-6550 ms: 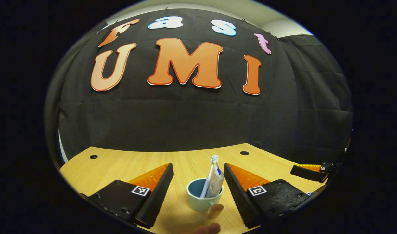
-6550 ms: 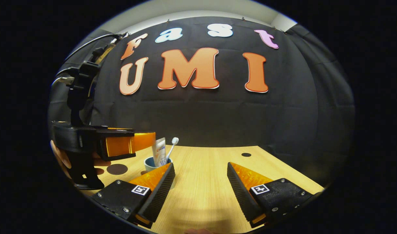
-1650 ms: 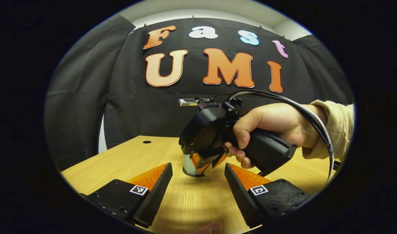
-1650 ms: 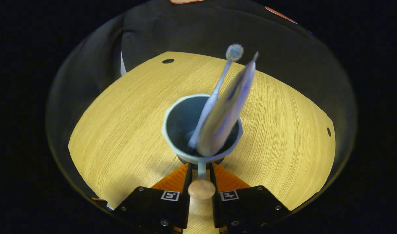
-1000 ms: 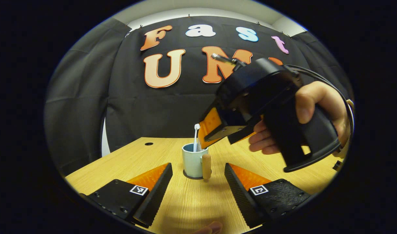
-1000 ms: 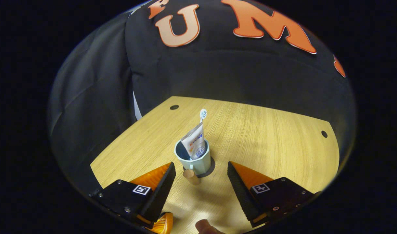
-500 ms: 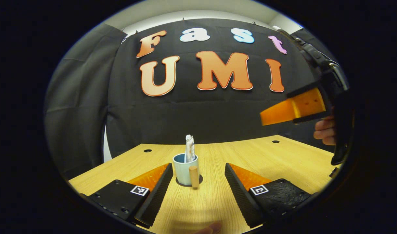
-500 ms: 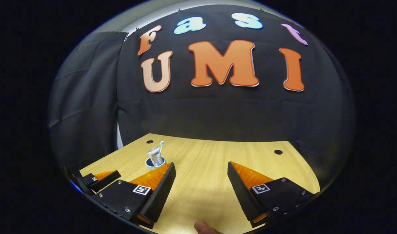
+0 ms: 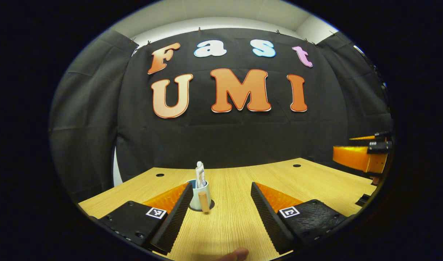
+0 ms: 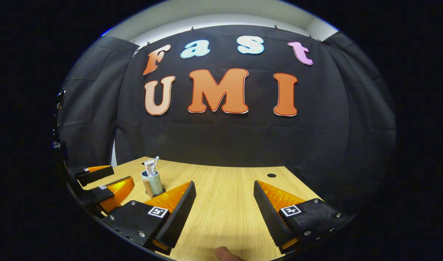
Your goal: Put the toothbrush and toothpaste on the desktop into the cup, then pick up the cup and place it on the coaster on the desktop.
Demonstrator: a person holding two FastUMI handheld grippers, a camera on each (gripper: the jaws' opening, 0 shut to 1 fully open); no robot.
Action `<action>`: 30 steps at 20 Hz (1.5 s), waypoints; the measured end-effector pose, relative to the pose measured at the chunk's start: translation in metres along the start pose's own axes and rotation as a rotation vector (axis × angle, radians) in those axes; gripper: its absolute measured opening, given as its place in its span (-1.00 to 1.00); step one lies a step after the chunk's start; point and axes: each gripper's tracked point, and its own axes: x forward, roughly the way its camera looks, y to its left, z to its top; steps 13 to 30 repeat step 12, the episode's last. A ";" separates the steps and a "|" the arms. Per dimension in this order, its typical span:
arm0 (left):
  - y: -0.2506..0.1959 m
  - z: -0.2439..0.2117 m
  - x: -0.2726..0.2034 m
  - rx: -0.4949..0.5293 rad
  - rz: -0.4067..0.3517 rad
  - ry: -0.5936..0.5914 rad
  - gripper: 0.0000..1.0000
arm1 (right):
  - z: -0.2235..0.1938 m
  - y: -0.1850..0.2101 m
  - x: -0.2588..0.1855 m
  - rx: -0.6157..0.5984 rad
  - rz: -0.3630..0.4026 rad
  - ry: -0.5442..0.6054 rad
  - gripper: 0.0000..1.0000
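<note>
A pale blue cup with a wooden handle stands upright on a dark round coaster on the wooden table. The toothpaste tube sticks up out of it. In the right gripper view the cup holds the toothpaste and the toothbrush. My left gripper is open, with the cup just beyond its left finger. My right gripper is open over bare table, well right of the cup. Each gripper also appears from the other's view: the right gripper and the left gripper.
The table has small dark cable holes near its back edge. Black cloth closes the booth behind and on both sides. A fingertip shows at the bottom edge.
My right gripper has let go of the cup's handle, opened and pulled back to the right. The cup now stands on the coaster. Both grippers have drawn away from it.
</note>
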 end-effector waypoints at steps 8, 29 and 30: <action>0.005 0.016 -0.011 -0.001 0.023 -0.020 0.93 | 0.004 -0.027 -0.021 0.084 -0.077 -0.040 0.94; -0.004 0.017 -0.013 -0.029 -0.010 -0.013 0.93 | 0.013 -0.029 -0.024 0.072 -0.077 -0.046 0.94; -0.004 0.017 -0.013 -0.029 -0.010 -0.013 0.93 | 0.013 -0.029 -0.024 0.072 -0.077 -0.046 0.94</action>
